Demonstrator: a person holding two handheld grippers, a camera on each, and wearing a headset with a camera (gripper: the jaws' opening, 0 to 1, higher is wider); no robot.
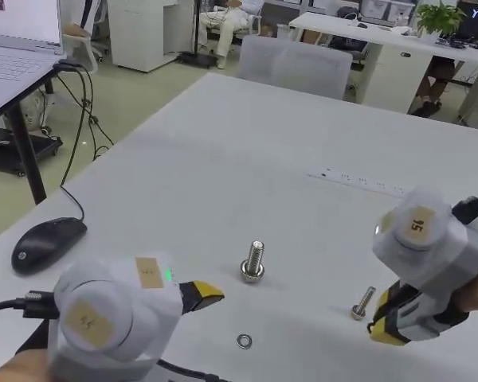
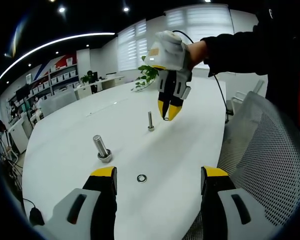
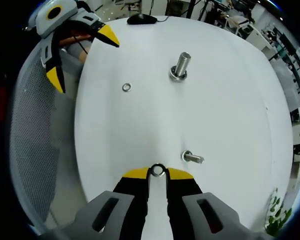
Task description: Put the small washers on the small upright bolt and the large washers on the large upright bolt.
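Right of the thick upright steel bolt [image 1: 253, 263], the right gripper [image 3: 158, 174] pinches a small silver metal washer [image 3: 158, 170]. Left of it, the left gripper [image 2: 159, 172] gapes wide, empty.

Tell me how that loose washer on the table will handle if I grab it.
The washer lies flat and thin on the smooth table, so it will probably skid before lifting. It looks like rigid metal, unlikely to bend. Tipped on edge, it could roll.

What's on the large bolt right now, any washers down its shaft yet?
The large bolt has a washer-like ring around its foot; how many are stacked cannot be told. Its upper thread is bare. The right gripper pinches one more washer.
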